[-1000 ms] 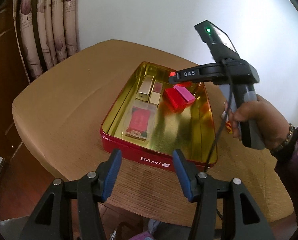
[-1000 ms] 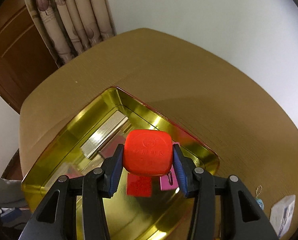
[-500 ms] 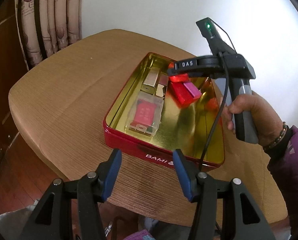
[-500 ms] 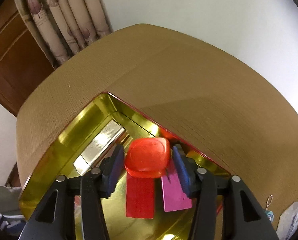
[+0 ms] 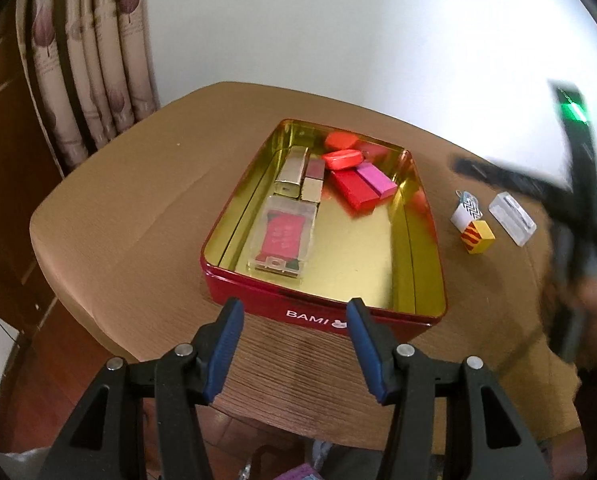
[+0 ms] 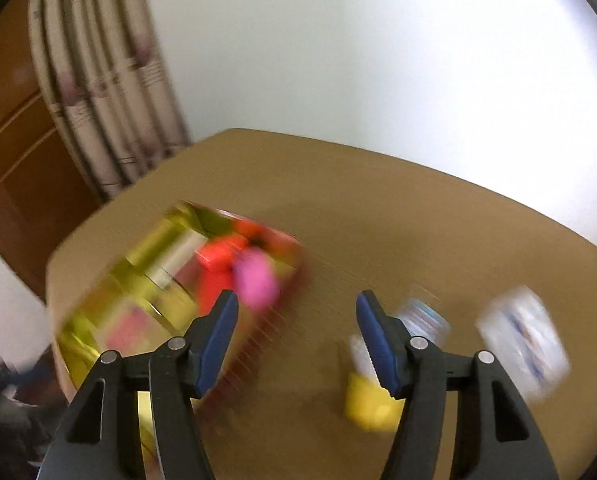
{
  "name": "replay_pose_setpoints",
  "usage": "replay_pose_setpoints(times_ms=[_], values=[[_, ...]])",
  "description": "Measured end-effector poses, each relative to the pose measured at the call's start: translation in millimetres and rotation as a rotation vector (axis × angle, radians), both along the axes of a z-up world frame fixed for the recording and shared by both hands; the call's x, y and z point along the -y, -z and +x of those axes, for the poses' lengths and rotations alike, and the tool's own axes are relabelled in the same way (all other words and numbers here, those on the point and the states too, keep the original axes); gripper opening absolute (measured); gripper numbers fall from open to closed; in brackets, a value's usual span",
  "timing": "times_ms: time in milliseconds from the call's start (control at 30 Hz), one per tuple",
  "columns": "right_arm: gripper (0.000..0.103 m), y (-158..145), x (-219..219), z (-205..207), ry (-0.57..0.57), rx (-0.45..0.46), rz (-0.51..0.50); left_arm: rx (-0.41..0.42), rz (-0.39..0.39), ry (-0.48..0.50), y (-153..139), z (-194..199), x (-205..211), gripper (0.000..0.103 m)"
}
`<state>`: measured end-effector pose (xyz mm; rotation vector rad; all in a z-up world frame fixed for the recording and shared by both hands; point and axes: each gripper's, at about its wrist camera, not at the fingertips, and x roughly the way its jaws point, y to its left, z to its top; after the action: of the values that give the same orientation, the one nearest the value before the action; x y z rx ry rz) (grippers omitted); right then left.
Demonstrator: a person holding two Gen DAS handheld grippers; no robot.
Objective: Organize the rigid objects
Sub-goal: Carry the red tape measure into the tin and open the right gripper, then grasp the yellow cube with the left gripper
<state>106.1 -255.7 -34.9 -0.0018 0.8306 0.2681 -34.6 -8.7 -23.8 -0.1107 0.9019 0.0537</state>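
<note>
From the left wrist camera, the left gripper (image 5: 294, 344) hangs with its blue-padded jaws spread apart and nothing between them, just before the near wall of the red tin (image 5: 322, 314), which sits on the round wooden table (image 5: 138, 216). Inside the tin's gold floor, a clear plastic case (image 5: 282, 238) holding a red card lies at the near left; beyond it a gold bar (image 5: 292, 170) and a smaller gold block (image 5: 312, 189) lie side by side. To their right a red block (image 5: 354, 189) and a pink block (image 5: 376, 179) lie touching along their long sides, and a rounded orange-red piece (image 5: 342, 159) rests on their far ends, close to the tin's far wall (its reflection glows in the gold behind it). On the table to the right of the tin, well apart from it, sit a yellow block (image 5: 478, 237) with red stripes, a small white zigzag-patterned tag (image 5: 465, 212) touching it, and a clear flat case (image 5: 512, 219). The other handheld unit shows as a dark smear at the right edge. From the right wrist camera, heavily blurred, the right gripper (image 6: 296, 340) has its jaws wide apart and empty above bare tabletop, between the tin (image 6: 282, 280) on its left and the yellow block (image 6: 372, 410) under its right finger; the clear case (image 6: 524, 344) lies farther right.
</note>
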Motion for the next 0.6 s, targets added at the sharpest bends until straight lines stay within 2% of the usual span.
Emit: replay_pose_setpoints(times_ms=[67,200,367,567,600], values=[[0.059,5.3,32.2,-25.1,0.076,0.012,-0.048,0.010,0.015,0.013,-1.3,-1.9,5.2,0.055],[0.061,24.2,95.1,-72.3,0.204,0.021,-0.208,0.049,0.059,0.071,-7.8,-10.8,23.4,0.055],[0.061,44.9,159.4,-103.3,0.320,-0.024,-0.248,0.105,0.145,0.187,-22.9,-22.2,67.0,0.055],[0.062,51.9,193.2,-122.1,0.381,-0.014,-0.205,0.060,0.034,0.340,-38.0,1.2,122.0,0.055],[0.066,49.4,196.2,-125.2,0.382,0.005,-0.190,0.049,0.013,0.352,-39.8,8.2,128.6,0.055]])
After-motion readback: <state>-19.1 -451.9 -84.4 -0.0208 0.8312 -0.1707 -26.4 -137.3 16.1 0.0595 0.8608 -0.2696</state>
